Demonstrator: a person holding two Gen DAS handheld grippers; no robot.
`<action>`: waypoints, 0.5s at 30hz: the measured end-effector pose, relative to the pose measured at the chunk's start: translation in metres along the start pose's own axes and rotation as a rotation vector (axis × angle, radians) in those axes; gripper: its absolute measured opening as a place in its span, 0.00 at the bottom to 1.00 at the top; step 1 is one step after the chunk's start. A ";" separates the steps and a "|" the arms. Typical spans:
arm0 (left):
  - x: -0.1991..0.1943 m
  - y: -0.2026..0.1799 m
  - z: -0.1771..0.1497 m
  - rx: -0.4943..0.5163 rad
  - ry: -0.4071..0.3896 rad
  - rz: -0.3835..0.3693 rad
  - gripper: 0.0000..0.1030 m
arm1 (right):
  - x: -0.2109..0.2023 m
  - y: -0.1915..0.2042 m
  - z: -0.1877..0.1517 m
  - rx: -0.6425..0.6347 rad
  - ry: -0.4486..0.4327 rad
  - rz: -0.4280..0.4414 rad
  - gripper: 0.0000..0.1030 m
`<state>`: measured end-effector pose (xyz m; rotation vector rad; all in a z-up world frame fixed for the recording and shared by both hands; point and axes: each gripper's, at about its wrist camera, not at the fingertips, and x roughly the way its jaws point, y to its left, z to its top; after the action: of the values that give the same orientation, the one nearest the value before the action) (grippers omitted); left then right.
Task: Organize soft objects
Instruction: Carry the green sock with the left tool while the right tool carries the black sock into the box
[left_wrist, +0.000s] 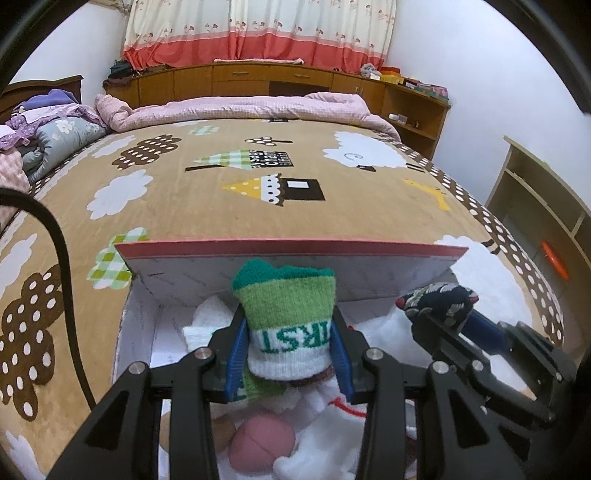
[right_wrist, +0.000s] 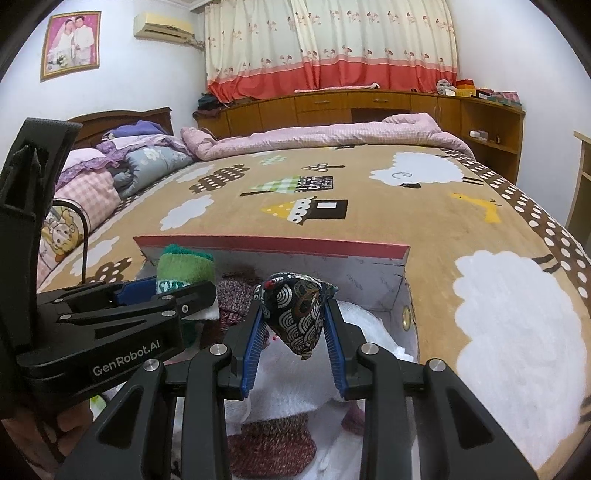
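Blue pads of the left gripper (left_wrist: 291, 354) are pressing both sides of a rolled sock (left_wrist: 286, 325), green at the top, white lower down with green letters; it is bulging slightly between them, so clenched on it. Right gripper (right_wrist: 293, 328) is grasping a dark pouch (right_wrist: 295, 317) printed with white wave arcs, pinched to a point at the bottom, a small red bit at its upper corner. Both loads are hanging above the open box (left_wrist: 140, 317), not resting in it.

Below the jaws, the box is already holding a heap: white fluffy cloth (right_wrist: 295, 384), a pink rounded piece (left_wrist: 260, 445), a maroon knitted item (right_wrist: 271, 446), and another mottled knit (right_wrist: 234, 297) near the back wall. Exactly how many pieces are lying there is hard to say, since the grippers are covering much of the interior.

Box is sitting on a tan bedspread (left_wrist: 184, 206) with clouds and houses; its red-edged lid flap (left_wrist: 291, 247) is standing up behind.

Progress, as a judgement: well along. 2 items are being carried over the box and remain to be let go; no loose soft things are showing on the bedspread around it.
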<state>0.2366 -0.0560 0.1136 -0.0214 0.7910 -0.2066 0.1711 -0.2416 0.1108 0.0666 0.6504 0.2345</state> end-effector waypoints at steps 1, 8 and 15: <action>0.003 0.000 0.001 0.000 0.003 0.002 0.41 | 0.002 -0.001 0.000 0.000 0.002 -0.001 0.32; 0.016 0.002 0.001 0.001 0.001 0.016 0.41 | 0.015 -0.002 -0.002 0.008 0.023 -0.004 0.32; 0.029 0.004 0.002 -0.001 0.008 0.029 0.43 | 0.029 -0.001 -0.003 -0.006 0.052 -0.002 0.32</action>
<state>0.2585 -0.0575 0.0939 -0.0101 0.7990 -0.1788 0.1913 -0.2355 0.0910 0.0542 0.7019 0.2365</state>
